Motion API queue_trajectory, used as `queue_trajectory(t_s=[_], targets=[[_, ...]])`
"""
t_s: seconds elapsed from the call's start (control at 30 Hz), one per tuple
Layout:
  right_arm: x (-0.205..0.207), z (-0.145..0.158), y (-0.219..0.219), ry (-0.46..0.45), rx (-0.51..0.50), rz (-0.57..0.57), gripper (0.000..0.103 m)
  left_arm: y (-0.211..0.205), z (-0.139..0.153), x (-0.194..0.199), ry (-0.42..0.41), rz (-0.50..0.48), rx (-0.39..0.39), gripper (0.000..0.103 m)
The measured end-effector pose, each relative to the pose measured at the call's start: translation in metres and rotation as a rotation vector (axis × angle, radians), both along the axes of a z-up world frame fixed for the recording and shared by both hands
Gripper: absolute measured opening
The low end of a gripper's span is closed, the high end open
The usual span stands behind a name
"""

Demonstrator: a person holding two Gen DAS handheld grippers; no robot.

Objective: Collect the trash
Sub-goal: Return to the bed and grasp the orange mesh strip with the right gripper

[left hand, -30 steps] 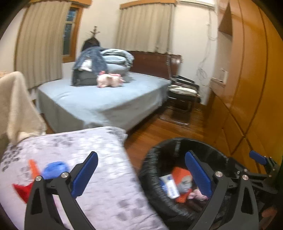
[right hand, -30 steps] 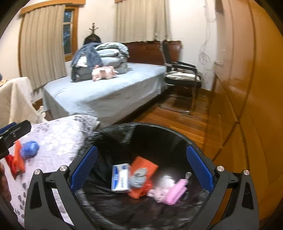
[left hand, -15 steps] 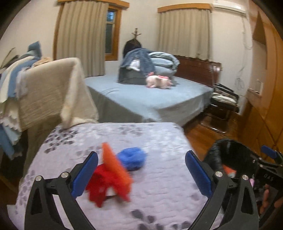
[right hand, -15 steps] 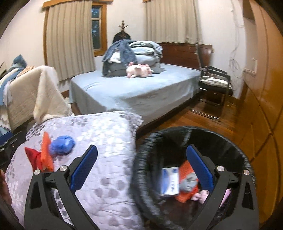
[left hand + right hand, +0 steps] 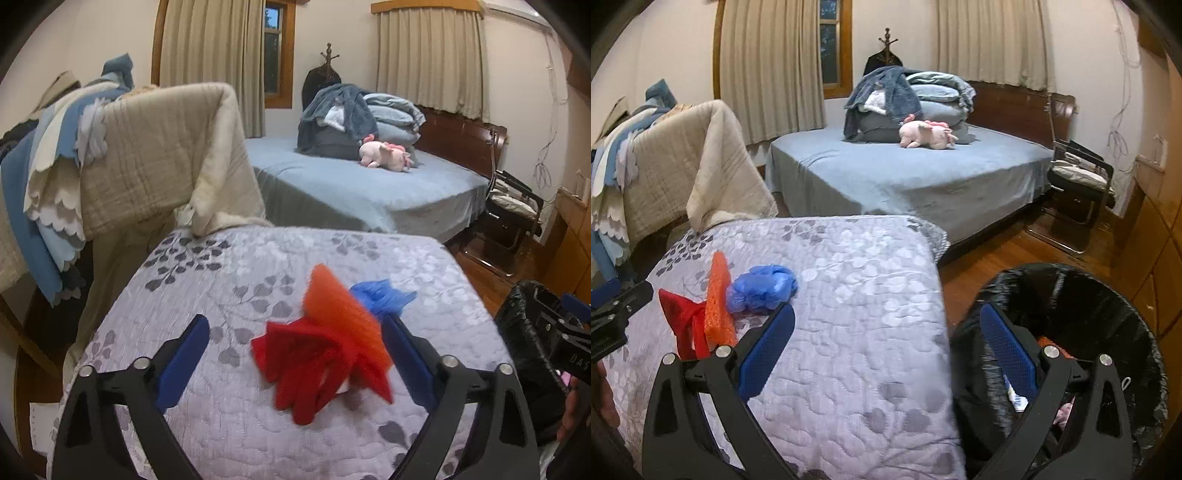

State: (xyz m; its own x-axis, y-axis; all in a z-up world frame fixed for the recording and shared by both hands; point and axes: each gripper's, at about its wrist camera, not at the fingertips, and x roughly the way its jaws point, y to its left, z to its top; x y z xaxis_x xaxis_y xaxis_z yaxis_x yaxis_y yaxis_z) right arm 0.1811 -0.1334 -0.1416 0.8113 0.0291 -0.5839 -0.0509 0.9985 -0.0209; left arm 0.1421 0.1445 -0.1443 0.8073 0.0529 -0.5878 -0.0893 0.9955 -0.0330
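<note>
On the grey floral quilt [image 5: 240, 266] lie a red mesh scrap [image 5: 306, 369], an orange mesh piece [image 5: 340, 306] leaning on it, and a blue plastic wad [image 5: 380, 295] just behind. My left gripper [image 5: 295, 354] straddles the red and orange pieces. Its jaws are closing, and the pads [image 5: 184, 354] do not press on the mesh. My right gripper [image 5: 888, 350] stands open and empty over the quilt's right edge [image 5: 934, 295]. Beside it is the black-lined trash bin [image 5: 1071, 295], which holds some trash. The right wrist view shows the same pile [image 5: 718, 295] at the left.
A blue bed [image 5: 905, 177] with folded bedding and a pink plush toy stands behind. Blankets hang over a rack [image 5: 147, 155] at the left. A metal chair [image 5: 1078, 177], wooden cabinets [image 5: 1160, 236] and a wood floor [image 5: 997, 254] lie to the right.
Both views have swung left, from the bin to the quilt. My left gripper has come up to the red and orange mesh, which now lies between its fingers, and the fingers stand slightly narrower.
</note>
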Motion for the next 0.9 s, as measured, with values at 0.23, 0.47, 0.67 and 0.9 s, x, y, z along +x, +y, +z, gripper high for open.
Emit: queue_trajectory(t_s=[0.23,0.47,0.67,0.9], targets=[[0.015,-0.013,0.036,0.033,0.007,0.091,0.092,0.018,-0.017,0.0,0.033,0.036,0.005,0.089],[0.026,-0.02,0.08,0.065,0.02,0.206,0.077,0.037,-0.025,0.001,0.038,0.079,0.015,0.089],[0.035,-0.024,0.112,0.081,0.029,0.273,0.071,0.052,-0.027,0.005,0.038,0.1,0.011,0.089],[0.043,-0.039,0.13,0.133,0.024,0.313,0.063,0.061,-0.032,0.009,0.045,0.102,0.008,0.089]])
